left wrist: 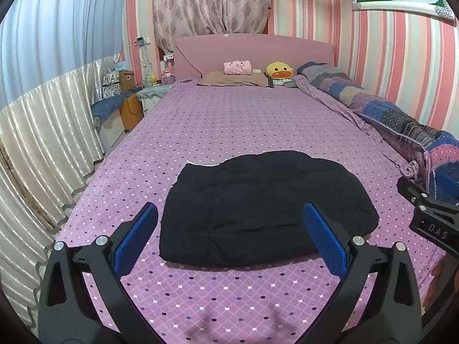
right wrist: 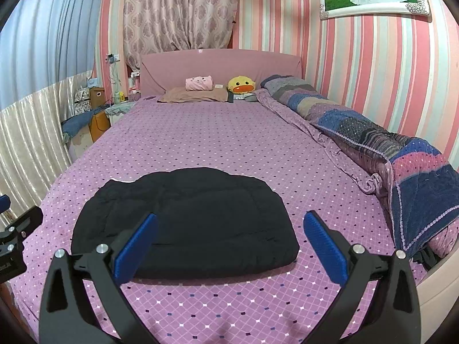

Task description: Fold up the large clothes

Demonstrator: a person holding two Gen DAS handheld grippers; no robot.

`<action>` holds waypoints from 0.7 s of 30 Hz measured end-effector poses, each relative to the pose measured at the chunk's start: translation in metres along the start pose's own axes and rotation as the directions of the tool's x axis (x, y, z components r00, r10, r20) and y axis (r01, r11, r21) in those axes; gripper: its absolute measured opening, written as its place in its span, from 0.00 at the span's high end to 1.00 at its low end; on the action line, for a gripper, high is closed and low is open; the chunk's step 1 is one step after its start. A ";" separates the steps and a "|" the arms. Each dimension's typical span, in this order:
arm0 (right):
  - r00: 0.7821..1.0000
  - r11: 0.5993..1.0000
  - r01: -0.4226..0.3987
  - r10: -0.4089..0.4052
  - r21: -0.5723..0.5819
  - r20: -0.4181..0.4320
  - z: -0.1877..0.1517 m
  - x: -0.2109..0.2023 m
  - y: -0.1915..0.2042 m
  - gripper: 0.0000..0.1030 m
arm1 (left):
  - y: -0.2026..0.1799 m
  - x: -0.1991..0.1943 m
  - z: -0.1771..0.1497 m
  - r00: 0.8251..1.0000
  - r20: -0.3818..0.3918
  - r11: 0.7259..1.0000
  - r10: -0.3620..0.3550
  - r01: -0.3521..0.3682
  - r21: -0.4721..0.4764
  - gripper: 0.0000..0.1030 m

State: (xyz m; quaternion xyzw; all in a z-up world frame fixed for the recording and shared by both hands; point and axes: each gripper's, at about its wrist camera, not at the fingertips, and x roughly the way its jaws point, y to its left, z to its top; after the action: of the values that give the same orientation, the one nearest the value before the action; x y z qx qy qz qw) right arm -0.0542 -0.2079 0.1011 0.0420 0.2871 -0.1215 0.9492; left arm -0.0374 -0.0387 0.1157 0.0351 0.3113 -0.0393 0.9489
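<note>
A black padded garment [left wrist: 264, 209] lies folded into a thick rectangle on the purple dotted bedspread [left wrist: 235, 120]; it also shows in the right wrist view [right wrist: 186, 220]. My left gripper [left wrist: 231, 215] is open and empty, hovering above the garment's near edge. My right gripper [right wrist: 231, 223] is open and empty, also held above the garment's near edge, toward its right side. The right gripper's body shows at the right edge of the left wrist view [left wrist: 430, 215]. The left gripper's body shows at the left edge of the right wrist view [right wrist: 14, 240].
A rolled patchwork quilt [right wrist: 373, 134] runs along the bed's right side by the striped wall. A pillow [left wrist: 235, 78], a pink plush [left wrist: 237, 67] and a yellow duck plush [left wrist: 278, 70] sit at the headboard. Nightstands and boxes [left wrist: 126, 103] stand left of the bed by the curtains.
</note>
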 end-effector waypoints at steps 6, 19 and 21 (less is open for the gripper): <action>1.000 1.000 0.005 -0.005 0.000 -0.001 0.001 0.000 -0.001 0.02 | 0.003 -0.001 0.001 1.000 0.006 1.000 0.018 -0.018 -0.006 0.03; 1.000 1.000 0.012 -0.012 0.002 0.003 0.003 0.000 0.000 0.02 | 0.006 -0.001 0.000 0.999 0.002 0.999 0.035 -0.035 -0.007 0.03; 1.000 1.000 0.010 -0.010 0.002 0.004 0.003 0.000 0.000 0.02 | 0.007 -0.001 0.000 0.999 0.004 0.999 0.035 -0.035 -0.002 0.03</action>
State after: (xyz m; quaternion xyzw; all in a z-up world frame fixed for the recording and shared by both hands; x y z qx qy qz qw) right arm -0.0529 -0.2084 0.1037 0.0410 0.2852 -0.1266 0.9492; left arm -0.0374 -0.0314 0.1169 0.0394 0.3088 -0.0224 0.9501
